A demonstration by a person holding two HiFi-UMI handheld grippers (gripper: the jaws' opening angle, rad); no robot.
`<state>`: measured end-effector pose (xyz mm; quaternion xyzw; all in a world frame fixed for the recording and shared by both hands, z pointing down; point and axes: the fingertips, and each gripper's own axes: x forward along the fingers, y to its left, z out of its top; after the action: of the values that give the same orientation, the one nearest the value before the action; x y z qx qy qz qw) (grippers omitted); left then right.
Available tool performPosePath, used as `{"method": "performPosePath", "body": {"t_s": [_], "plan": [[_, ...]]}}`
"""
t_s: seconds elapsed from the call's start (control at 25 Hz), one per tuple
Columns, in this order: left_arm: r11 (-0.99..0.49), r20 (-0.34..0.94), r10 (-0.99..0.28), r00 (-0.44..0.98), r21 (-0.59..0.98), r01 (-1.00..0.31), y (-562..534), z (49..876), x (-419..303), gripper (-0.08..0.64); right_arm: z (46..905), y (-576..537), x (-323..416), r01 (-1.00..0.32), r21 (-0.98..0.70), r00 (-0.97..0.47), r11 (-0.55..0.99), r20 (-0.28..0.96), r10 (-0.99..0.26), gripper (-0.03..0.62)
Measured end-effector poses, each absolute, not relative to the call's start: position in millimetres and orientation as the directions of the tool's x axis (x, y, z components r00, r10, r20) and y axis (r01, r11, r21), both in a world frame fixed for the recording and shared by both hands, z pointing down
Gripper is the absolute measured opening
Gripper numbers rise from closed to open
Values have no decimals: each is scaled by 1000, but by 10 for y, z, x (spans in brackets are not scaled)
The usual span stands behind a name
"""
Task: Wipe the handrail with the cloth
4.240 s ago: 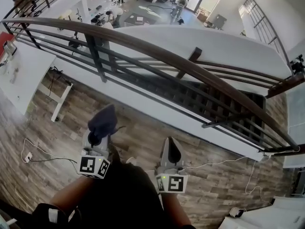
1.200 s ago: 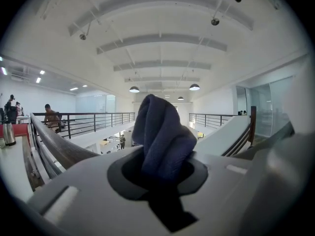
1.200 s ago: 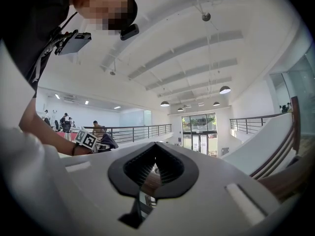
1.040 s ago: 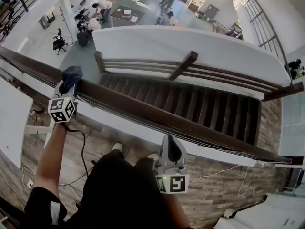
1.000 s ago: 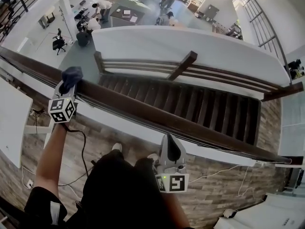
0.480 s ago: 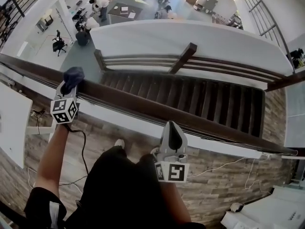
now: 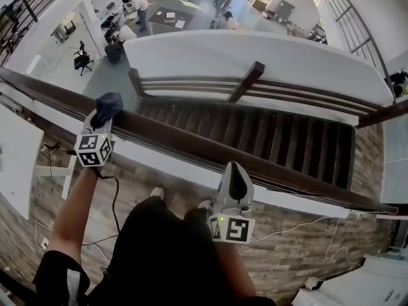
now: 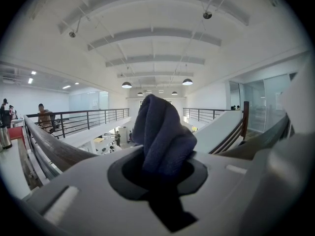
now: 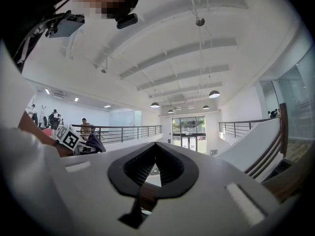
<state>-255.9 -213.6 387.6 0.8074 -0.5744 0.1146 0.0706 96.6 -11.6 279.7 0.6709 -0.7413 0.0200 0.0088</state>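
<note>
A dark wooden handrail [image 7: 210, 150] runs across the head view from upper left to lower right. My left gripper [image 7: 104, 116] is shut on a dark blue cloth [image 7: 108, 104], which rests on the rail's left part. In the left gripper view the cloth [image 8: 160, 134] bulges up out of the closed jaws, with the rail [image 8: 51, 149] at the left. My right gripper [image 7: 233, 178] hangs just in front of the rail's middle, jaws shut with nothing between them [image 9: 156, 156]. The right gripper view shows the left gripper's marker cube [image 9: 69, 137] and cloth [image 9: 96, 144] at its left.
Beyond the rail drops a wooden staircase [image 7: 255, 132] with its own side rails [image 7: 248, 78], and a lower floor with desks and people [image 7: 137, 8]. A white table [image 7: 16, 164] stands at my left. Cables [image 7: 108, 196] lie on the plank floor by my feet.
Since 4.2 s ago the left gripper rose from waist height to set the cloth on the rail. Over the last second it slid slightly right along the rail. The right gripper stayed put.
</note>
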Motion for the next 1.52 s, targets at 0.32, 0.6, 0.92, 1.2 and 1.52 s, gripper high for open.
{"method": "performPosePath", "body": {"t_s": [0.32,0.6,0.92,1.2,1.52], "plan": [[-364,270,-898,347,-14,-931,-1982,3898,-2197,71,2841,-56,1146,-993,-39,-110,109,48,-993,2],[-357,274,-899,342,-5,-934,-1900,3901,-1938,71,2871,0,1422,-993,-52,-109,107,52,-993,2],[-389,280,-887,366,-28,-921,-1746,3921,-1585,72,2878,28,1556,-991,-63,-120,117,44,-992,2],[-381,279,-890,361,-18,-924,-1619,3936,-1279,72,2875,47,1711,-991,-64,-123,121,36,-992,2],[-419,282,-872,400,-6,-908,-1495,3937,-932,74,2915,81,1859,-987,-74,-145,142,36,-989,2]]}}
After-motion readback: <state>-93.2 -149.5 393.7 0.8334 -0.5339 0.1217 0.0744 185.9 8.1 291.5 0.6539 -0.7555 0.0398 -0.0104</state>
